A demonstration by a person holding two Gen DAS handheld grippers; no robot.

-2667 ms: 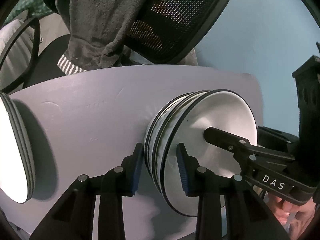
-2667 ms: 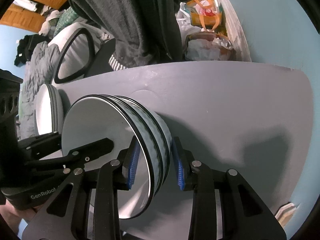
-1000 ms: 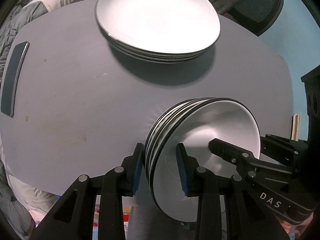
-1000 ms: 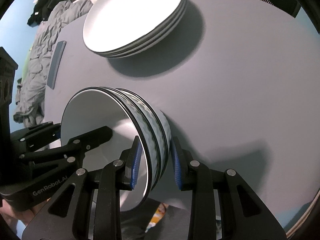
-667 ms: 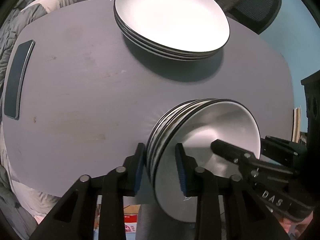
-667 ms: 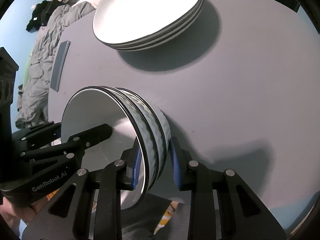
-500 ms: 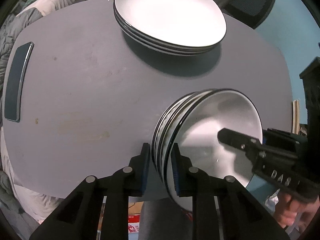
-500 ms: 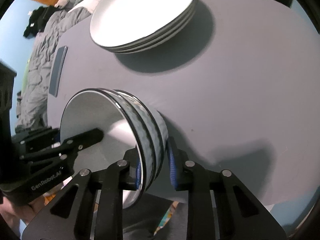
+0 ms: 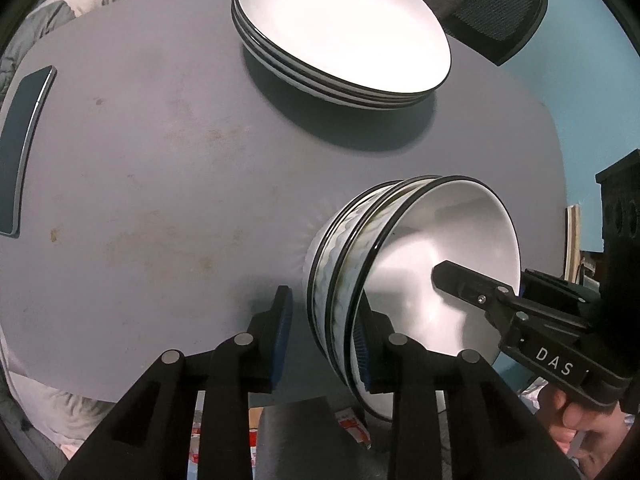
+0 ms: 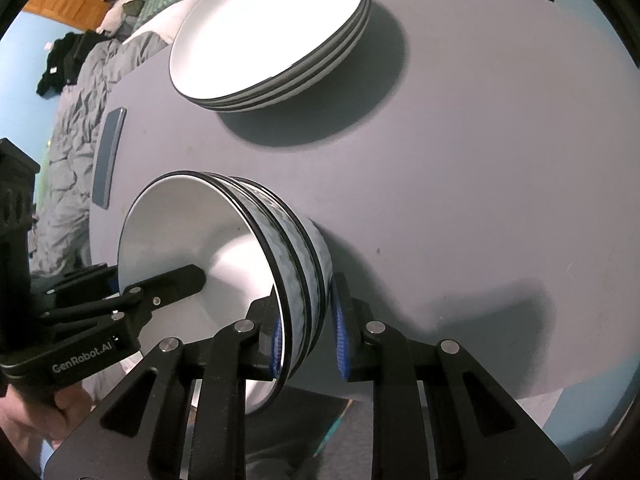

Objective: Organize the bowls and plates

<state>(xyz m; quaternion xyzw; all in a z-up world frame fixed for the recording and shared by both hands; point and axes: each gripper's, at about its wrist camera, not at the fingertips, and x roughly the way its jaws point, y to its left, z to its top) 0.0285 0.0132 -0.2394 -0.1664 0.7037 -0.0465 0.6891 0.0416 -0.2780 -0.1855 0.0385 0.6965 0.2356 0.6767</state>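
Fingers of left gripper (image 9: 323, 340) just spread, outer pad clear of bowl stack (image 9: 400, 276); right gripper (image 10: 308, 330) pinches opposite rim; plates (image 9: 340, 32) beyond on counter (image 9: 160, 160).

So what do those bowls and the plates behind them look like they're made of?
Bowls: probably glazed ceramic, possibly melamine; glossy white inside with a highlight, thin black rims, wavy relief outside. Plates: same look, smooth bright white faces, black rim lines, apparently a matching set.
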